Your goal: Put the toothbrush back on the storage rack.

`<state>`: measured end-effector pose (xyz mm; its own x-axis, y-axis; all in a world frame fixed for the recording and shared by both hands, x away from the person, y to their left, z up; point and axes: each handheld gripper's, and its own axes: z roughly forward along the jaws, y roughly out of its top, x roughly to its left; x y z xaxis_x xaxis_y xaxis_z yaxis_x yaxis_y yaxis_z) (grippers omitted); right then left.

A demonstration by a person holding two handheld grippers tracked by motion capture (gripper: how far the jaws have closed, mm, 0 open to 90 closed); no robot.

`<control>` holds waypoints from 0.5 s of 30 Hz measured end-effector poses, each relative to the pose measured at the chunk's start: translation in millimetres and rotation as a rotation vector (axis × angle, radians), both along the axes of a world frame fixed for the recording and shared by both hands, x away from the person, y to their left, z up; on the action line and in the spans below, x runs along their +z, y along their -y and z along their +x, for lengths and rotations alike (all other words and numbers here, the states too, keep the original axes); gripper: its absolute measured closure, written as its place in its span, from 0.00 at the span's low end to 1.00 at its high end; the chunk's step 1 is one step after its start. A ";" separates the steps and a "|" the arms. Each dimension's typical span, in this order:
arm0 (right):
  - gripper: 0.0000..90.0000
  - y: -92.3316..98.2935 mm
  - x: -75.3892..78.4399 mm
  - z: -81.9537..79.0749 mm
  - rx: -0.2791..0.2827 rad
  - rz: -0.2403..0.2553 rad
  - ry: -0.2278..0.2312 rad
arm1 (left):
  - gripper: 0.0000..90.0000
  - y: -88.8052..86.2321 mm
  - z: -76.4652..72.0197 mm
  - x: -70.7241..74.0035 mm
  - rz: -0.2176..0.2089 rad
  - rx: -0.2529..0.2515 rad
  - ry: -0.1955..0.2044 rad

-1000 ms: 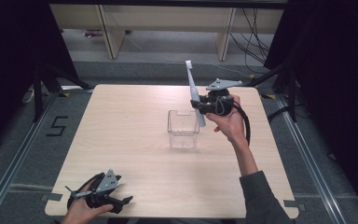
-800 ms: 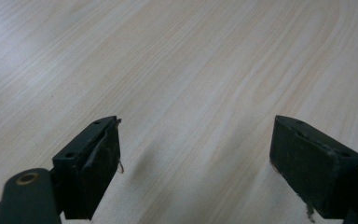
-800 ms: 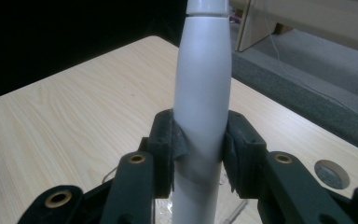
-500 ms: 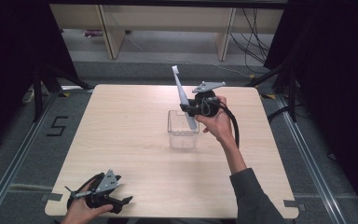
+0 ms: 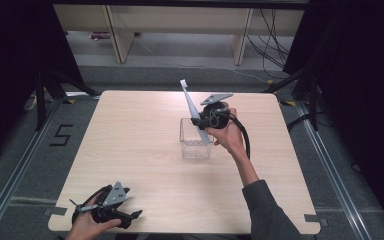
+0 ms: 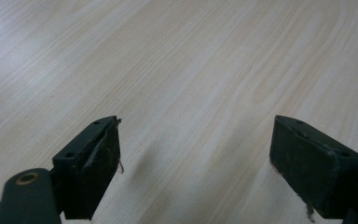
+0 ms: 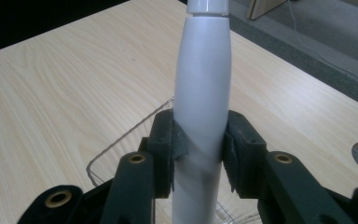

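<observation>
Only one readable mark: a black "5" (image 5: 61,134) sat on the grey floor left of the table, seen in the high view. Nothing legible on the white tube in the right gripper view, on either gripper's body, or on the tabletop.

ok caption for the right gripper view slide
Right claw clamps a long pale grey plastic tube above a clear plastic box.
</observation>
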<state>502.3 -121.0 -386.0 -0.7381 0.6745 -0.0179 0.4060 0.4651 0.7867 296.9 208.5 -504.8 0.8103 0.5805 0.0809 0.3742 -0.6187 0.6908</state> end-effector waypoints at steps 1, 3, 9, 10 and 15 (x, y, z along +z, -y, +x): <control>0.74 -1.4 -2.1 -0.8 -0.022 0.010 -0.017 | 0.18 -0.2 -0.2 0.2 0.000 0.003 -0.001; 0.74 -0.3 -4.3 -0.3 -0.021 -0.009 -0.043 | 0.18 -0.7 0.2 0.7 0.005 0.007 0.001; 0.74 -1.3 -14.4 1.6 -0.032 -0.026 -0.065 | 0.18 -0.6 -0.4 -0.1 0.001 0.006 0.002; 0.74 -2.7 -17.2 2.2 -0.030 -0.027 -0.047 | 0.18 -0.3 -1.7 -0.4 -0.006 0.021 0.004; 0.74 -8.0 -22.4 3.9 0.001 -0.070 -0.034 | 0.18 -0.7 -0.7 0.6 0.006 0.009 0.000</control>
<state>506.3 -113.0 -408.4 -0.7397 0.6718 -0.0402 0.4312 0.5189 0.7381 296.2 209.2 -504.2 0.8049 0.5874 0.0843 0.3802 -0.6195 0.6868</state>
